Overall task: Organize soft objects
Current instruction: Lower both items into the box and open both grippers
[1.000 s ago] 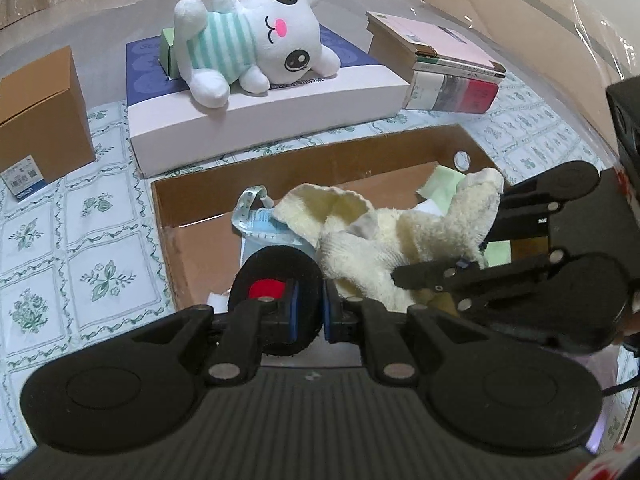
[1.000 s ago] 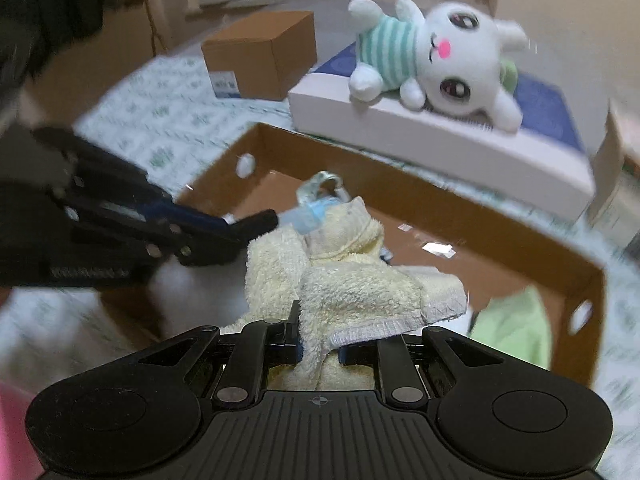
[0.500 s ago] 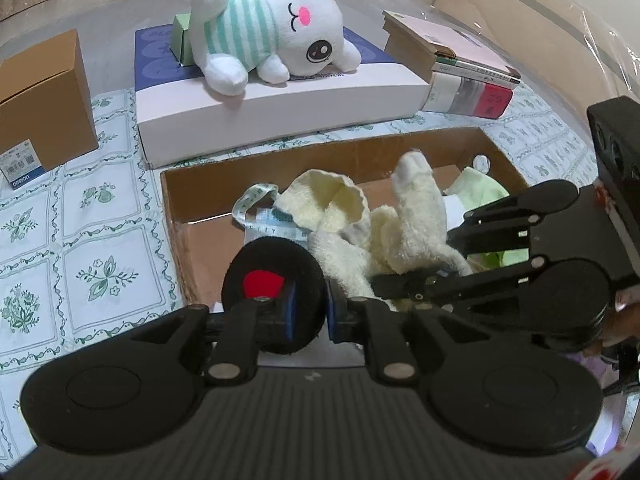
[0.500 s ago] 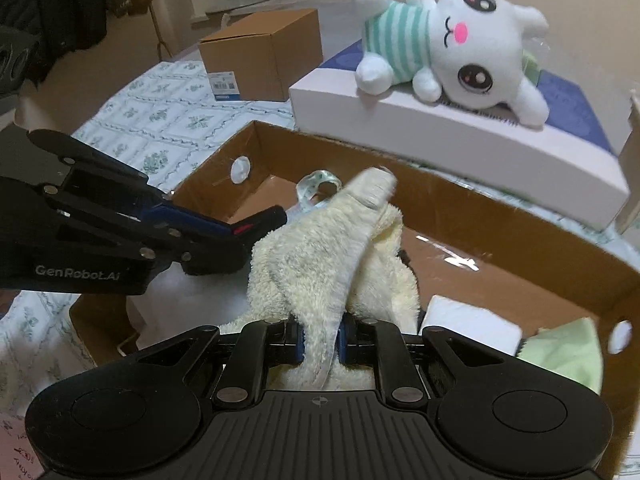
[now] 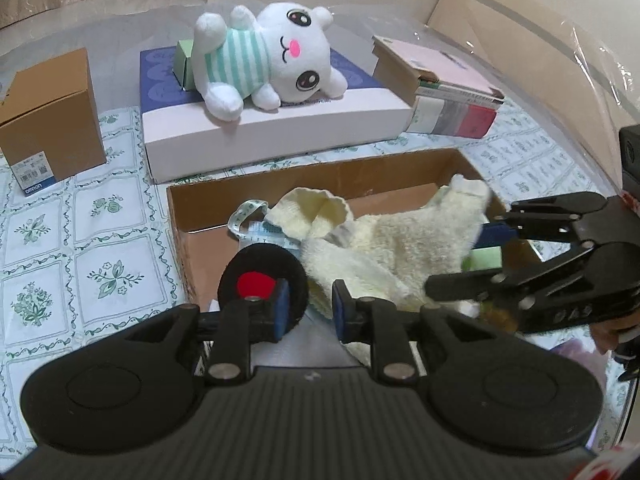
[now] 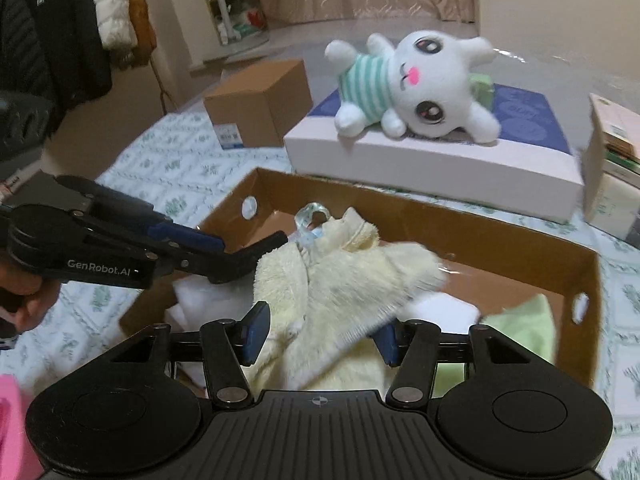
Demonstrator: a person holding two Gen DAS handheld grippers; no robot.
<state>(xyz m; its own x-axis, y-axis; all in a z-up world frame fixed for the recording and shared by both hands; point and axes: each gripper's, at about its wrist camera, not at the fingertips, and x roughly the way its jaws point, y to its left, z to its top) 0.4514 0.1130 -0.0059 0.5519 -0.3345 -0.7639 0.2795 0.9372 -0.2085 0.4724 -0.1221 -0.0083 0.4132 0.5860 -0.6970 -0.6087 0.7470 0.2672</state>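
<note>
A cream towel (image 5: 400, 248) lies crumpled in the open cardboard box (image 5: 320, 176). In the right wrist view the cream towel (image 6: 340, 288) drapes between the blue pads (image 6: 256, 332) of my right gripper (image 6: 320, 338). Its jaws are opening and no longer pinch the cloth. My left gripper (image 5: 310, 308) is opening too, its pads a little apart with only the towel's edge showing behind the gap. A black round pad with a red centre (image 5: 260, 280) sits just left of it. The left gripper (image 6: 256, 252) reaches the towel's left edge. The right gripper (image 5: 460, 258) straddles the towel's right end.
A white plush rabbit (image 5: 272, 60) lies on a flat white and blue box (image 5: 280, 128) behind the cardboard box (image 6: 440, 232). A small brown carton (image 5: 52, 120) stands at the left and stacked books (image 5: 448, 96) at the right. A green cloth (image 6: 524, 328) and a white cloth (image 6: 208, 300) also lie inside.
My right gripper has opened and let go of the towel, which has dropped and spread to the right. The left gripper's pads have parted slightly.
</note>
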